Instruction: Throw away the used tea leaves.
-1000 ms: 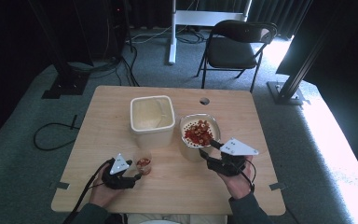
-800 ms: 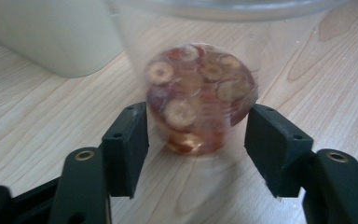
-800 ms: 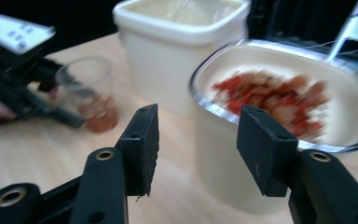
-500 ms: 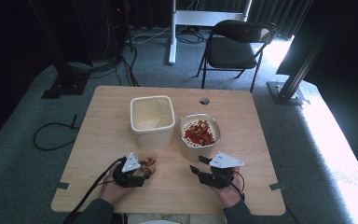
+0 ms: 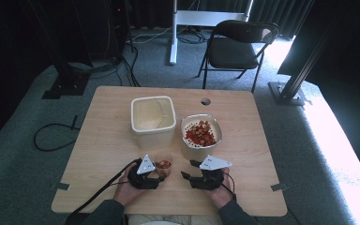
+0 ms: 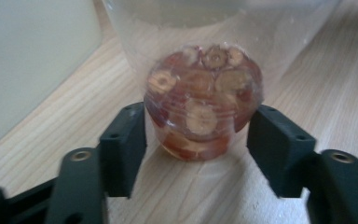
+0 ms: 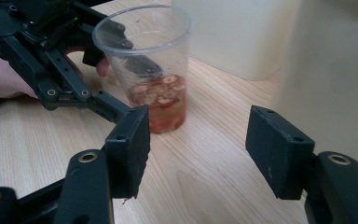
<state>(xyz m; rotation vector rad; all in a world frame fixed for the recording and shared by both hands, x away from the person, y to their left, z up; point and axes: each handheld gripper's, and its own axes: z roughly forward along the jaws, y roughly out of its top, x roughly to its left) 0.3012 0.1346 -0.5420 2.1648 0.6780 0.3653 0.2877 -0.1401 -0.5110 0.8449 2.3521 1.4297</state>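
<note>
Black jaws of the left gripper (image 6: pixel 196 140) are standing on either side of a clear plastic cup (image 6: pixel 204 100), and they have just been opening, so the pads are sitting right beside the cup's lower wall with thin gaps, not pinching it. In the high view this left gripper (image 5: pixel 158 169) is lying near the table's six o'clock edge with the cup (image 5: pixel 163 165) at its tip. Reddish slices with pale centres are filling the cup's lower part, packed against the wall; above them the cup is bare. To the cup's three o'clock, a little apart, the right gripper (image 5: pixel 187 171) is resting low over the wood, its jaws spread and just now widening, with nothing between them; in the right gripper view (image 7: pixel 196 128) they are pointing toward the cup (image 7: pixel 148 60) and the left gripper behind it. Up the wooden table (image 5: pixel 98 140), a cream square tub (image 5: pixel 153 122) is sitting at the cup's twelve o'clock, holding something pale that is hard to make out. Just beside it, at the cup's one o'clock, a clear bowl (image 5: pixel 200 136) is holding a heap of the same red pieces. Nothing is standing between cup and bowl. Beyond the table's far edge a dark folding chair (image 5: pixel 236 47) is standing on grey carpet.
</note>
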